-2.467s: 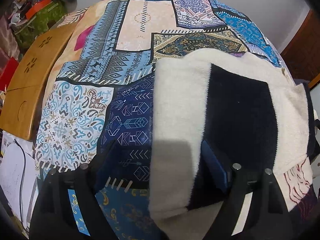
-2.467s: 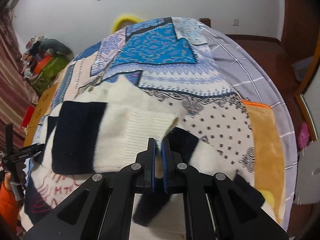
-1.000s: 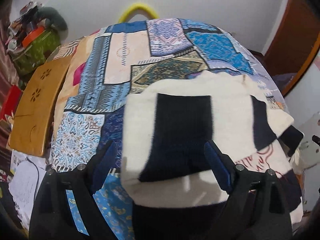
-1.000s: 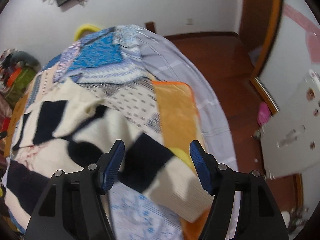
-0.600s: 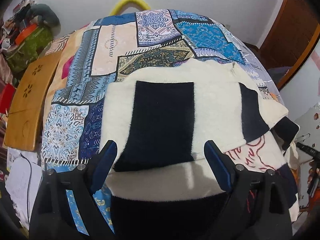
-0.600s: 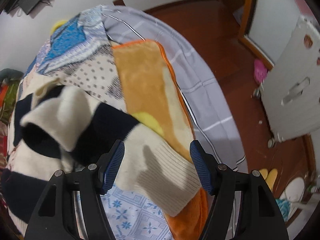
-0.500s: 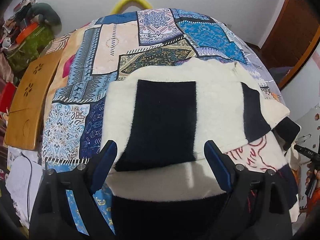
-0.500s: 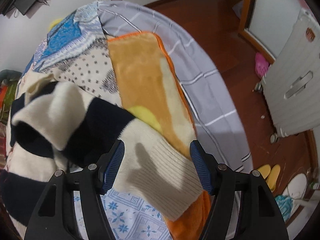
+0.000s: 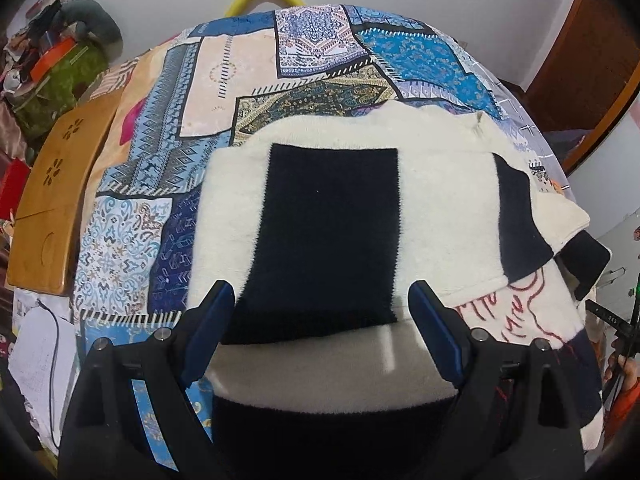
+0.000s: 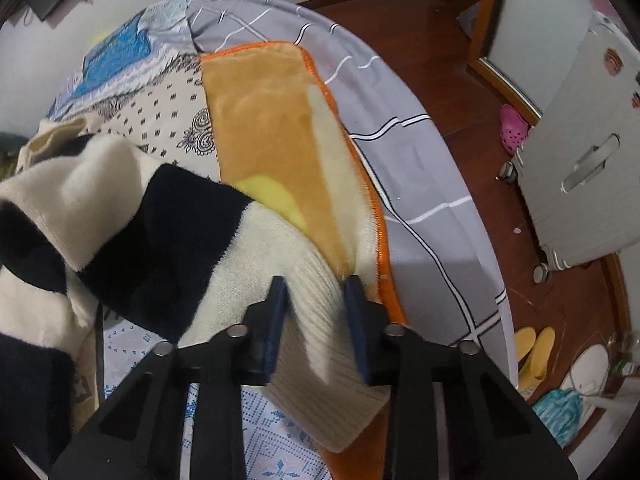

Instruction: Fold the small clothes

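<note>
Sweater [image 9: 332, 240] looks soft, floppy, light; right gripper [image 10: 316, 304] has just been closing on its ribbed cuff [image 10: 320, 320], a sensible hold; left gripper [image 9: 320, 320] gapes wide, empty.

The fluffy cream knit sweater [image 9: 444, 216] carries broad navy-black blocks and a dark red scrawled motif; its ribbed sleeve cuff [image 10: 320, 320] is plain cream. Under it lies a patchwork bedspread [image 9: 248, 80] printed in blues, peach and white with paisley, diamond and geometric panels. The plush blanket [image 10: 272, 120] is ochre with orange trim and a yellow patch. The sheet [image 10: 408, 160] is grey, crossed by white and black lines. Both claws are black with blue pads.
</note>
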A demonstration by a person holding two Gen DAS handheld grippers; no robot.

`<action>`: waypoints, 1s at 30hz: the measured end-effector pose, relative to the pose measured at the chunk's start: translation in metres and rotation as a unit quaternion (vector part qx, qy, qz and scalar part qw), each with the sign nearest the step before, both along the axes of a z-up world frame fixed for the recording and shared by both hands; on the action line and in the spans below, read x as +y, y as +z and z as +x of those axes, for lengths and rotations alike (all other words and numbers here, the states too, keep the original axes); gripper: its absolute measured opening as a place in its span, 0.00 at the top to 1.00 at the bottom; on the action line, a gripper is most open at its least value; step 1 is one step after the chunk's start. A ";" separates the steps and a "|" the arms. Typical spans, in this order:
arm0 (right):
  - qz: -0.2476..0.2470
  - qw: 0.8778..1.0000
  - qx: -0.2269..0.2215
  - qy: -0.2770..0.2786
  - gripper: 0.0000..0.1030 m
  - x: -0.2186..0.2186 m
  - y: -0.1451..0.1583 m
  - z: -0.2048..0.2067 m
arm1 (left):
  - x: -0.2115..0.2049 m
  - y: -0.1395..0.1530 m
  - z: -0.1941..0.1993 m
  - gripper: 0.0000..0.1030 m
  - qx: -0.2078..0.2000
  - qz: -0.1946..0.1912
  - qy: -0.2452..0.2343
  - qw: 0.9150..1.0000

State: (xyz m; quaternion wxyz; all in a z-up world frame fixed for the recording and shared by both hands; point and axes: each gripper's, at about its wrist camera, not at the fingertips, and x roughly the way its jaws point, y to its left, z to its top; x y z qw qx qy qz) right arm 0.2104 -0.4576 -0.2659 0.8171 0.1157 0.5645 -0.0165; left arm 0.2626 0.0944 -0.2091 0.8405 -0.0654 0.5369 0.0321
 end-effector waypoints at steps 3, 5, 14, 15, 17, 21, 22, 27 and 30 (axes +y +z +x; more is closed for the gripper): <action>0.012 1.000 -0.005 -0.002 0.88 -0.002 0.004 -0.001 | -0.001 -0.002 0.001 0.13 0.003 0.000 -0.001 1.000; 0.017 1.000 -0.011 -0.004 0.89 -0.004 0.011 -0.001 | -0.002 -0.001 0.000 0.13 0.001 0.002 0.000 1.000; 0.023 0.997 -0.074 0.013 0.89 0.008 0.060 0.006 | 0.002 0.002 -0.003 0.13 -0.004 -0.001 0.004 1.000; 0.024 0.996 -0.086 0.018 0.89 0.010 0.070 0.008 | 0.003 0.002 -0.003 0.13 -0.004 -0.002 0.004 1.000; 0.025 0.994 -0.102 0.025 0.89 0.015 0.084 0.011 | 0.002 0.002 -0.004 0.13 -0.006 -0.002 0.004 1.000; 0.023 0.989 -0.134 0.051 0.89 0.033 0.116 0.021 | 0.001 0.002 -0.004 0.13 -0.007 -0.002 0.002 1.000; 0.023 0.988 -0.142 0.060 0.90 0.039 0.125 0.024 | 0.001 0.002 -0.004 0.13 -0.008 -0.002 0.002 1.000; 0.013 0.977 -0.190 0.094 0.90 0.070 0.173 0.043 | 0.001 0.002 -0.004 0.13 -0.008 -0.005 0.001 1.000; 0.019 0.970 -0.216 0.109 0.90 0.084 0.201 0.053 | 0.003 0.005 -0.005 0.13 -0.013 -0.006 0.001 1.000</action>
